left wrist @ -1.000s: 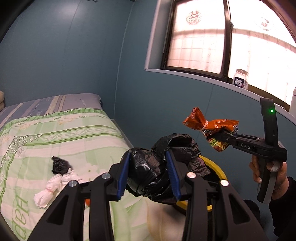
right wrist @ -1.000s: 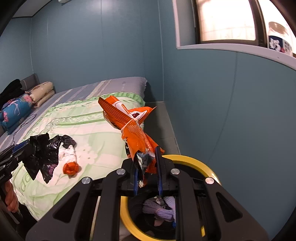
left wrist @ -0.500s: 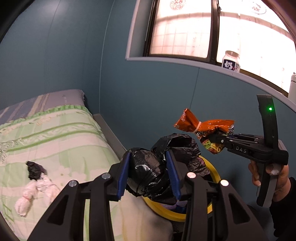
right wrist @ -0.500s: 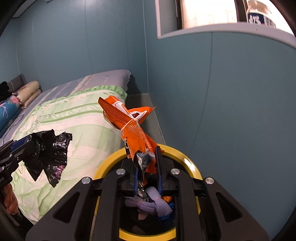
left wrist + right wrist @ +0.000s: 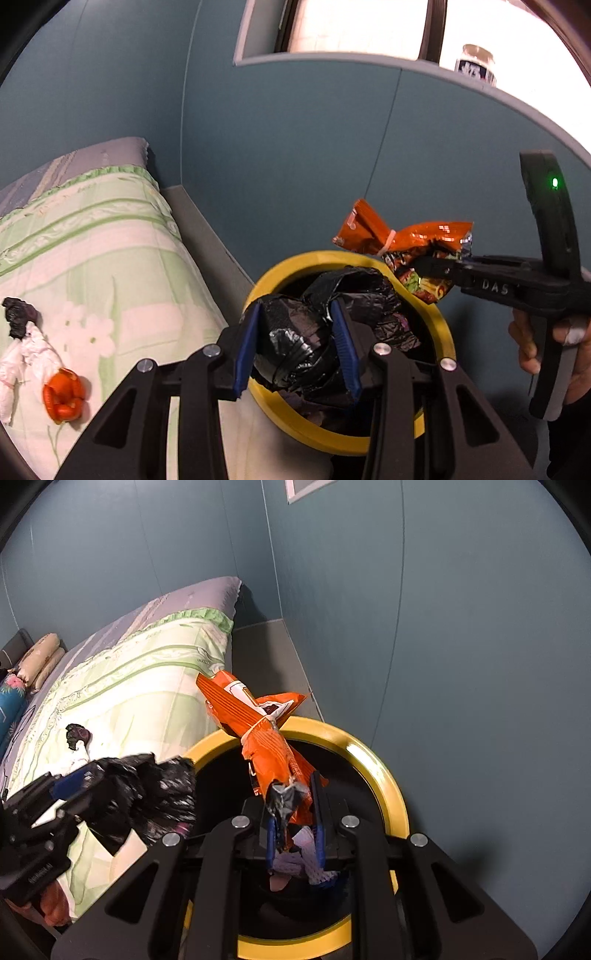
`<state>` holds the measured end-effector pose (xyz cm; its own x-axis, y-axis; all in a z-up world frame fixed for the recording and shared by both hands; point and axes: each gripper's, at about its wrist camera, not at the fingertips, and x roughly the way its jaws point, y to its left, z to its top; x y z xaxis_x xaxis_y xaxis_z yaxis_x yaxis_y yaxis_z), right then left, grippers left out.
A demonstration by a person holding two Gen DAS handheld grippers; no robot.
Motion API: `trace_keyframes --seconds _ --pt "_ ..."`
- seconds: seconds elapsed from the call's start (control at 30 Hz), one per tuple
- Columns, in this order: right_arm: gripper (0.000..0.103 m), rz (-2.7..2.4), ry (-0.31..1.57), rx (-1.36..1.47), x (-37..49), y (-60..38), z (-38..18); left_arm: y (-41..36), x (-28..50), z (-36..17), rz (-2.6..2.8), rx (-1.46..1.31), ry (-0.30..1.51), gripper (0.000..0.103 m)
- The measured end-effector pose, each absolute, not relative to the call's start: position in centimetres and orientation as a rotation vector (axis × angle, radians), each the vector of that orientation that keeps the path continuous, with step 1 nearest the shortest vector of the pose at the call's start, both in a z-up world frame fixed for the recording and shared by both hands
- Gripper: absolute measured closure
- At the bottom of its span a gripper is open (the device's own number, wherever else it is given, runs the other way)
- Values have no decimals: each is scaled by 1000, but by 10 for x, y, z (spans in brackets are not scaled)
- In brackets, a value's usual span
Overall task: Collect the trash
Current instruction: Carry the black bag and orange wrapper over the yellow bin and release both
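Clamped in the left gripper [image 5: 297,345], the crumpled black plastic bag [image 5: 295,343] hangs over the yellow-rimmed bin [image 5: 441,325]: light, soft, best pinched mid-bunch. Further right, the right gripper [image 5: 295,829] pinches the orange snack wrapper [image 5: 273,760] by its crinkly, slippery tail above the bin.

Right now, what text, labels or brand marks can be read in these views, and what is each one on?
"DAS": body of the right hand-held gripper, left wrist view.
Print on the left hand-held gripper body, right wrist view: too blurred to read.
Jar label on the window sill: large white characters, unreadable.
Orange snack bag: print too crumpled to read.
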<state>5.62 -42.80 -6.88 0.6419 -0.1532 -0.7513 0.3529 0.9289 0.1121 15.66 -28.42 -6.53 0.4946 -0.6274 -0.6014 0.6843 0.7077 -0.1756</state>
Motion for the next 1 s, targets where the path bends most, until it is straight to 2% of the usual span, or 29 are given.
trace_keyframes --seconds 0.27,0.4,0.43,0.5,0.53,0.6,0.77,0.9,1.0 --pt "87 -296 868 289 68 -441 -82 -295 161 -89 -824 91 734 63" --pt "68 -305 861 294 70 -441 -82 -294 161 -91 -821 84 730 51" --pt "68 -312 860 291 70 -441 -82 -294 161 -91 -819 81 731 49" --pt "68 -318 860 298 67 -445 -81 -291 161 -91 -810 71 728 35" --pt "66 -318 860 300 65 -446 -81 -290 161 -90 -808 64 726 33" --pt "57 -324 856 303 63 -446 -80 -287 164 -90 -803 49 728 23" --pt "57 -335 830 306 54 -444 -72 -275 167 -84 -766 33 713 19" --pt "48 -310 776 295 46 -435 -58 -254 172 -75 -729 -2 692 14" --pt "46 -282 745 276 47 -422 -47 -235 180 -69 -687 -5 671 12"
